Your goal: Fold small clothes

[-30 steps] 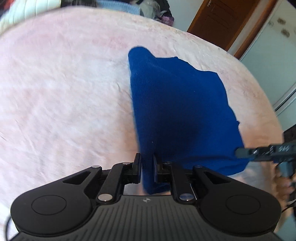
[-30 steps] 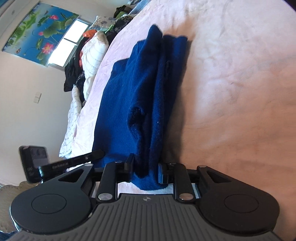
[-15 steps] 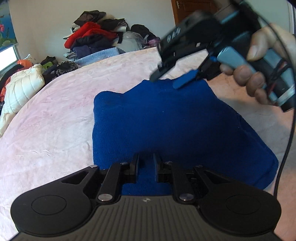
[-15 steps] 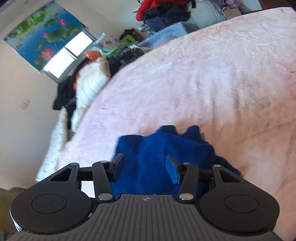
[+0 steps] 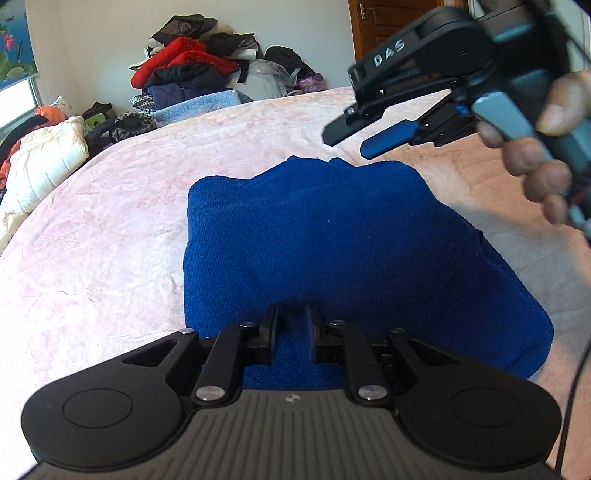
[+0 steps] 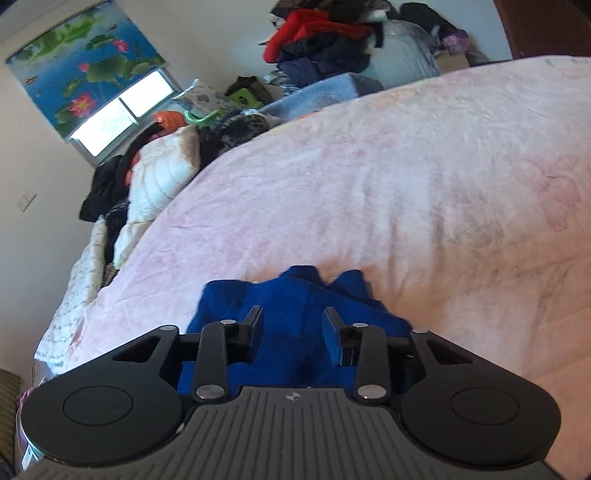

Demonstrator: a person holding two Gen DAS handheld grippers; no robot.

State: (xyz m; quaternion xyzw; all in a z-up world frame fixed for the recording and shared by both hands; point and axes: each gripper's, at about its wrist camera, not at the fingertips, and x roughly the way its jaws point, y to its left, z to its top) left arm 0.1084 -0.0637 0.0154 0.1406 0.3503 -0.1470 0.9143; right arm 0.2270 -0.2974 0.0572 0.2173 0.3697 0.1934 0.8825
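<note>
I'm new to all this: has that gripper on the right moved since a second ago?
Yes. The right gripper has let go of the blue garment and lifted above its far edge, toward the wooden door; its jaws, now closing, hold nothing.

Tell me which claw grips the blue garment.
The left claw, shut on the blue garment. The right claw is above it, jaws closing with nothing between them.

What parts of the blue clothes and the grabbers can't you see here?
- Left wrist view: blue garment, its near edge hidden under the left gripper.
- Right wrist view: the right gripper body covers most of the garment.
- Left wrist view: hand cut off by the right edge.
</note>
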